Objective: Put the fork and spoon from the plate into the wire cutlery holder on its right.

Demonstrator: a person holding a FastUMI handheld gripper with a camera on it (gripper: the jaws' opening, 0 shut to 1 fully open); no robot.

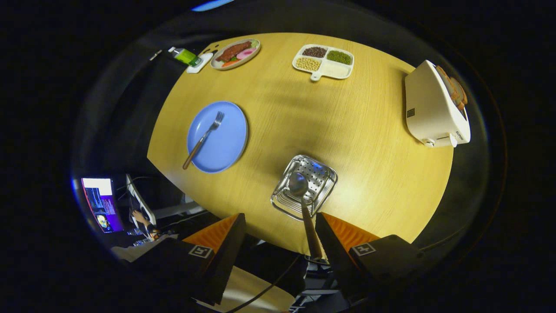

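Claw [280, 243] spread wide above round yellow wood-grain counter [369, 130], pinching nothing. Wooden-handled metal spoon [304, 204] w/ bowl inside silver wire cutlery holder [304, 187], handle leaning back against right finger's inner face; left finger well apart from it. Wooden-handled metal fork [203, 139] lying across round blue plate [217, 137], left of holder. Beyond: white divided tray of beans [323, 62], oval plate of food [235, 54], white toaster [434, 106] w/ bread.
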